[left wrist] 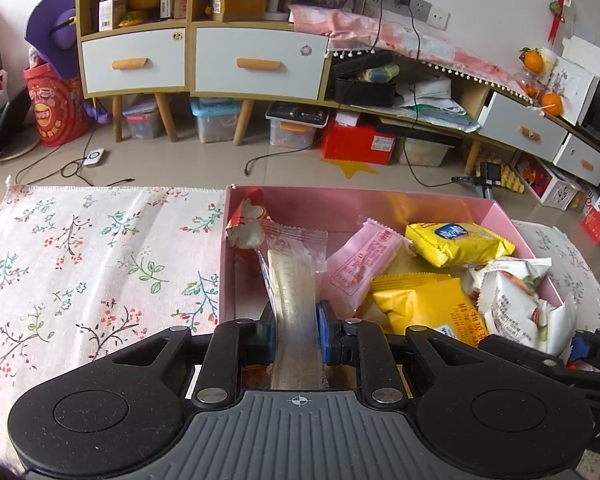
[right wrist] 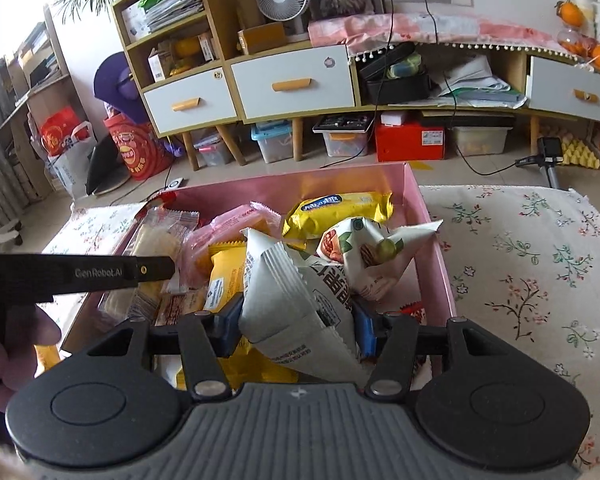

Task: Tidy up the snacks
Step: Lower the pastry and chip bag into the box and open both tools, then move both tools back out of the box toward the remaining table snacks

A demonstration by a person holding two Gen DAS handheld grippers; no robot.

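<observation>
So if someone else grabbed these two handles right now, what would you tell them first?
Left gripper: shut on a clear-wrapped wafer bar, over the left end of the pink box.
Right gripper: shut on a white nut-mix packet, over the box's right side.
Already in the box: a yellow biscuit pack, a pink packet, yellow packets and another white nut packet.
The visible floral cloth beside the box holds no snacks.
Left to do: probably release both packets into the box.

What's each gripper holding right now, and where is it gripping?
The left gripper pinches a clear-wrapped wafer snack near its lower end. The right gripper clamps a white nut-print packet across its middle.
</observation>
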